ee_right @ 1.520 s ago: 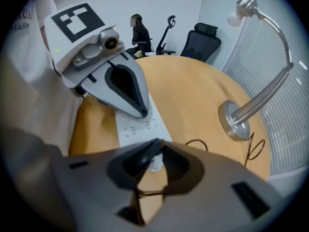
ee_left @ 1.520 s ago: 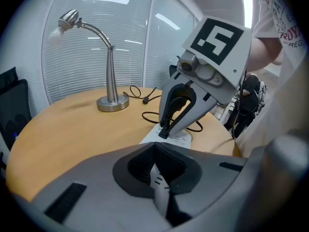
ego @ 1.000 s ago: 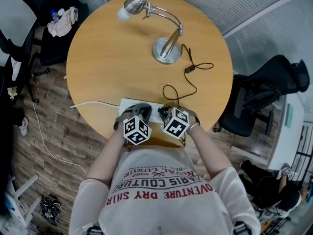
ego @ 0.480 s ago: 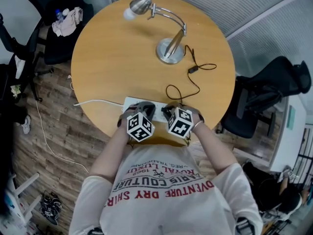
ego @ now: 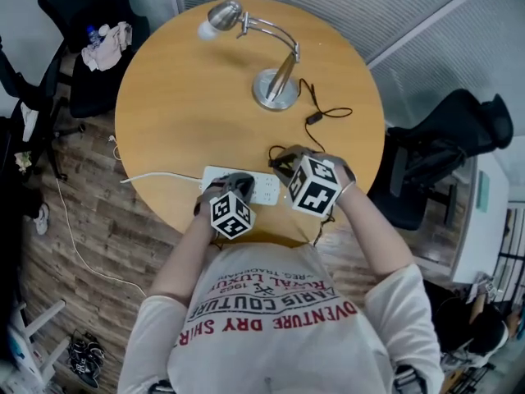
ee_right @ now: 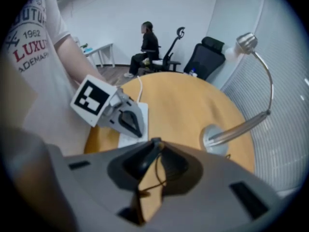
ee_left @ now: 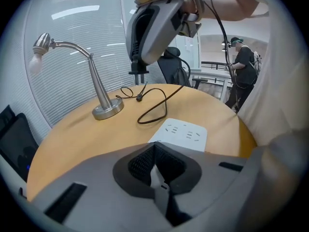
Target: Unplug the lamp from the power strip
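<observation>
The silver desk lamp (ego: 275,89) stands at the far side of the round wooden table (ego: 180,113). Its black cord (ego: 316,117) trails toward me. My right gripper (ego: 283,156) is shut on the lamp's black plug (ee_left: 137,72) and holds it in the air, clear of the white power strip (ego: 267,189), prongs pointing down. The right gripper view shows the plug (ee_right: 143,157) clamped between the jaws. My left gripper (ego: 236,185) rests on the strip's left part, its jaws shut on it. The strip's sockets (ee_left: 186,132) are bare.
The strip's white cable (ego: 156,175) runs off the table's left edge. A black office chair (ego: 443,150) stands to the right, and another chair with cloths on it (ego: 98,48) to the left. A person (ee_left: 244,62) stands far off.
My right gripper has risen and shifted right and away from the strip, taking the plug out of its socket. The left gripper has stayed put.
</observation>
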`<state>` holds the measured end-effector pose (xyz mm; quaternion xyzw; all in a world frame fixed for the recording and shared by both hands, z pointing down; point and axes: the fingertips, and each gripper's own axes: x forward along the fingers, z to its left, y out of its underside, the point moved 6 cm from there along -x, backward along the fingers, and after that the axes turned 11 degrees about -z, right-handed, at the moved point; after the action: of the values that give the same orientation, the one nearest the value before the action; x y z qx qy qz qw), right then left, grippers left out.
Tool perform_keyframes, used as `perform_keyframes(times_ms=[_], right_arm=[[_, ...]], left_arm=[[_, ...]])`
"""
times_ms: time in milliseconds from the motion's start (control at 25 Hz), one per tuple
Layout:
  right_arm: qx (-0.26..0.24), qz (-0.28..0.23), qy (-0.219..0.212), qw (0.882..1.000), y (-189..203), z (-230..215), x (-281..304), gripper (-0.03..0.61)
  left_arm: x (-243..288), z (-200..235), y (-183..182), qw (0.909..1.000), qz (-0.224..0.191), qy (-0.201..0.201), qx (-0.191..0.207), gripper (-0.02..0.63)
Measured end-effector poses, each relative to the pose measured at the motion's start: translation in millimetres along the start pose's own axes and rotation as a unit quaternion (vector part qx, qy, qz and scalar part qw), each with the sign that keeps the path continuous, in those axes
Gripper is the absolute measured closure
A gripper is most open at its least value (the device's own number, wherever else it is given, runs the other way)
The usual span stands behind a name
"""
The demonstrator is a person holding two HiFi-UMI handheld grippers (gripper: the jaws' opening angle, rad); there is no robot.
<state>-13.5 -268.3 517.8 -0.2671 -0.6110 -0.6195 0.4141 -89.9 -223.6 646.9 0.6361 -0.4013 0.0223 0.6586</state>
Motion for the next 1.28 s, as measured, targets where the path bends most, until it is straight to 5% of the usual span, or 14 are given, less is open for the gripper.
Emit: perform_keyframes(times_ms=[520, 880, 1040, 1280], right_arm=[[0.093, -0.034, 0.032, 0.995, 18.8, 30.6, -3.5, 0.505], [0.179, -0.095, 0.105, 0.974, 10.9, 20.3, -13.4, 0.505], [0.183, -0.163, 0.144, 0.959, -2.8, 17.8, -22.8, 0.505], [0.154, -0.294, 0.226, 0.916, -30.9, 15.2, -58.1, 0.505]], left_arm=[[-1.6, 7.7, -4.5, 0.9994, 0.024, 0.014, -0.018, 0.584], [-57.0, 53.4, -65.1, 0.992, -0.082, -0.074, -0.061, 0.584], [-89.8, 70.0, -90.2, 0.9789, -0.154, -0.099, -0.091, 0.584], [-145.1, 84.0, -134.5, 0.9376, -0.294, -0.12, -0.142, 0.584]])
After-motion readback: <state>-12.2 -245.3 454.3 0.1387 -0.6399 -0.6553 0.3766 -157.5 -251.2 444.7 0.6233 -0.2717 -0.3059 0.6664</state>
